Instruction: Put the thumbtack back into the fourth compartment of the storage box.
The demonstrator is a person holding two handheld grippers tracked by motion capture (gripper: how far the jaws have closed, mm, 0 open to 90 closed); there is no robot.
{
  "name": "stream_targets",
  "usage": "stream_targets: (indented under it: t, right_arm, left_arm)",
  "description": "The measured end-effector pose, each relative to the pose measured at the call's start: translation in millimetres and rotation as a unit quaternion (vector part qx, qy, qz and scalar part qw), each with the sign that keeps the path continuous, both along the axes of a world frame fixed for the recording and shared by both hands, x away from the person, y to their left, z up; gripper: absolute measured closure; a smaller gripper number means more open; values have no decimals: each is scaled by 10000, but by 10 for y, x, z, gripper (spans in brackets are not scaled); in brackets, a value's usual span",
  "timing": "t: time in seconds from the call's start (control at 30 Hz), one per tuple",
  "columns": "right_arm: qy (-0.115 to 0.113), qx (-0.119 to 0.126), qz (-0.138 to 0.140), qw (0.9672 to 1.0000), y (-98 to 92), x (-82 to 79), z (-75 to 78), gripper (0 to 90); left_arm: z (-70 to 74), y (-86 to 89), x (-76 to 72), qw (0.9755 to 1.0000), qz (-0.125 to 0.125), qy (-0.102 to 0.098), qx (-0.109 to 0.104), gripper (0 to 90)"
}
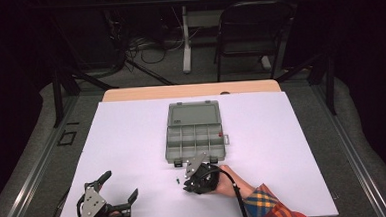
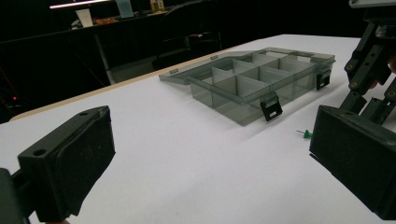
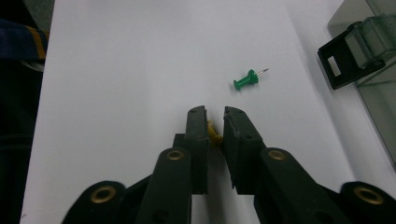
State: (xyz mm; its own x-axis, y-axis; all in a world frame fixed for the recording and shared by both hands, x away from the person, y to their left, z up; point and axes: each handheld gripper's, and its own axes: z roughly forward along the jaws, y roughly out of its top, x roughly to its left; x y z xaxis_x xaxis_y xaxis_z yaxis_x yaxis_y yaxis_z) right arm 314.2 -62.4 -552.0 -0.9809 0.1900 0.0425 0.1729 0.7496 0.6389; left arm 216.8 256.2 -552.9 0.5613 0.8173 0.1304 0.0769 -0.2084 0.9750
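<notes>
A small yellow plastic pushpin [image 3: 214, 134] sits pinched between the matte black pads of the right gripper [image 3: 215, 122], just near the smoky translucent compartment box [image 1: 194, 137] on the smooth white table sheet [image 1: 122, 142]. A green pushpin [image 3: 247, 80] lies on its side beside it. The left gripper [image 1: 119, 186] rests at the near left, jaws spread wide and empty.

No legible text, number or brand is visible; a small label on the organizer box lid [image 1: 177, 121] is unreadable.
</notes>
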Motion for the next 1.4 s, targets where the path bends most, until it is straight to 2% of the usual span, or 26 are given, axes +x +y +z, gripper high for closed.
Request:
stream_targets:
  t: [0.37,0.7,0.87,1.4]
  right_arm:
    - [-8,59,-9,10000,4,-15,16,836]
    - [-319,139,-72,9994,-30,-44,138,839]
    - [-402,147,-241,9988,-69,-46,185,839]
    - [-659,315,-547,9958,-229,14,354,839]
  left_arm:
    - [6,3,-6,10000,-3,-19,4,1]
    - [5,5,-3,10000,9,-9,-10,1]
    - [9,5,-7,10000,13,-25,4,1]
    - [3,6,4,10000,22,-9,-7,1]
